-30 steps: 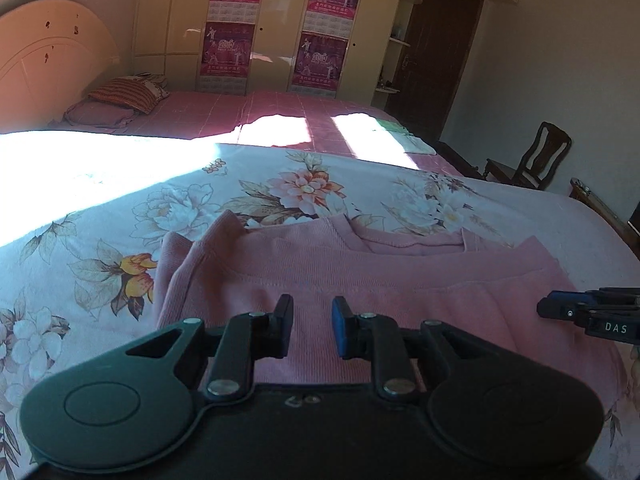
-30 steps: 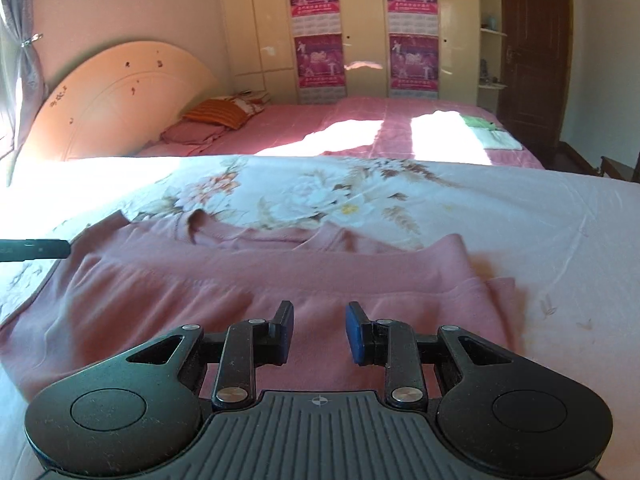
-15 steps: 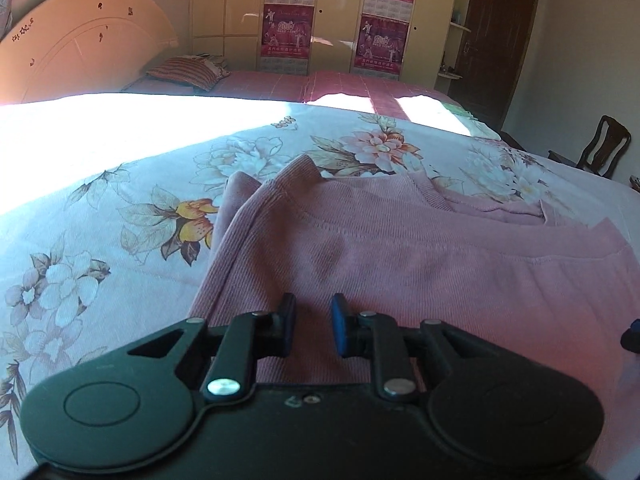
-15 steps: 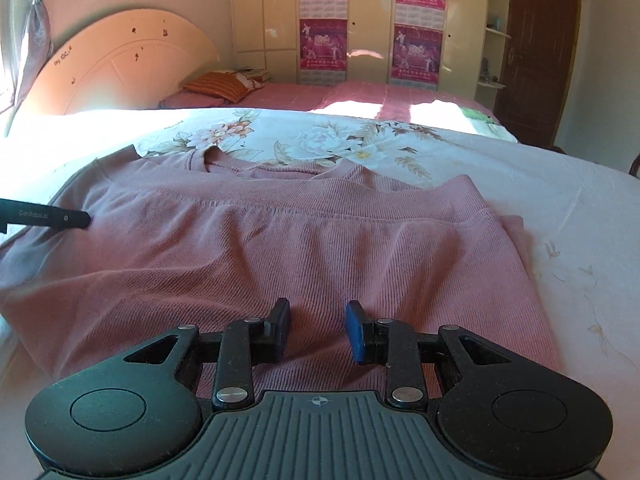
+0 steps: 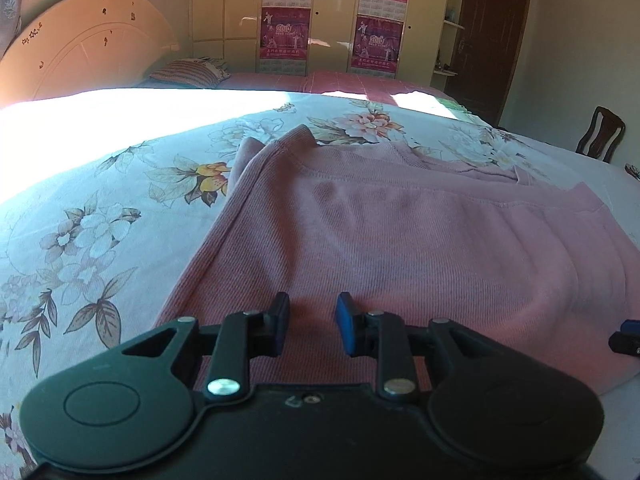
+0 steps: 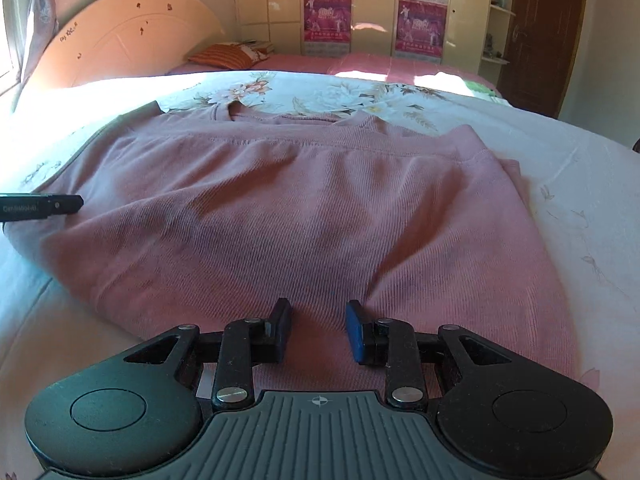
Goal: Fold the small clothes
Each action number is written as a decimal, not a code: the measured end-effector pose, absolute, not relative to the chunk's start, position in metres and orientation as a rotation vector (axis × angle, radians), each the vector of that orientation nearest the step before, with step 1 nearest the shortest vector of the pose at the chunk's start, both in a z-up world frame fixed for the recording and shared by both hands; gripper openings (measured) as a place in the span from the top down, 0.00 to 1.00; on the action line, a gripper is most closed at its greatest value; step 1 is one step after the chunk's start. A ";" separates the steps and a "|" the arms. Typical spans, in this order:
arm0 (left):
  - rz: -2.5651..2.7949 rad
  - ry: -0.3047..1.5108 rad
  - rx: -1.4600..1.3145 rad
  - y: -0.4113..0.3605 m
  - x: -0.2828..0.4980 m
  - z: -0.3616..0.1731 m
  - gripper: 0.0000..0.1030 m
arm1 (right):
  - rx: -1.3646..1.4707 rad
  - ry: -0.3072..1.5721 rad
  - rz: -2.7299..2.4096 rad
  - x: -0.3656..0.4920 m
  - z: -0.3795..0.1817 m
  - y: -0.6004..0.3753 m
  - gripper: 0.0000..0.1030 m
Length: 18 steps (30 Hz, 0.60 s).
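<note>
A pink ribbed sweater (image 5: 420, 236) lies on the floral bedsheet (image 5: 80, 208), its lower half folded up so the hem sits just below the neckline. It also shows in the right wrist view (image 6: 312, 216). My left gripper (image 5: 310, 320) is open and empty, low over the sweater's near left part. My right gripper (image 6: 318, 322) is open and empty, low over its near right part. The left gripper's finger (image 6: 44, 206) shows at the left edge of the right wrist view, and the right gripper's tip (image 5: 626, 340) at the right edge of the left wrist view.
The bed has a rounded wooden headboard (image 6: 124, 52) and a striped pillow (image 6: 228, 56) at the far left. Cream wardrobes with pink posters (image 5: 376, 36) line the back wall. A dark door (image 6: 540, 28) and a wooden chair (image 5: 602, 134) stand to the right.
Both grippers have dropped closer to the sweater and pulled back toward its near edge. The jaws of both have opened a little wider.
</note>
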<state>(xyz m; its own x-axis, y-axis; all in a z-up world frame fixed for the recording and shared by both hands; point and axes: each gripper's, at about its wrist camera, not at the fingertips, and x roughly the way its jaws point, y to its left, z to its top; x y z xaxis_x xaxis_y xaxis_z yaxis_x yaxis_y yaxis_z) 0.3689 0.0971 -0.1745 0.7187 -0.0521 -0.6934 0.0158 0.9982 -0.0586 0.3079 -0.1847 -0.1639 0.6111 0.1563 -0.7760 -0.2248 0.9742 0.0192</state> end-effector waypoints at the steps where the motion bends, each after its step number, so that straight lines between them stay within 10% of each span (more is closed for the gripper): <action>1: -0.033 0.766 -0.049 0.100 0.367 -0.175 0.73 | -0.086 0.892 0.217 0.305 -0.163 -0.188 0.72; 18: -0.192 0.758 0.003 0.030 0.344 -0.164 0.75 | -0.050 0.832 0.335 0.326 -0.137 -0.114 0.72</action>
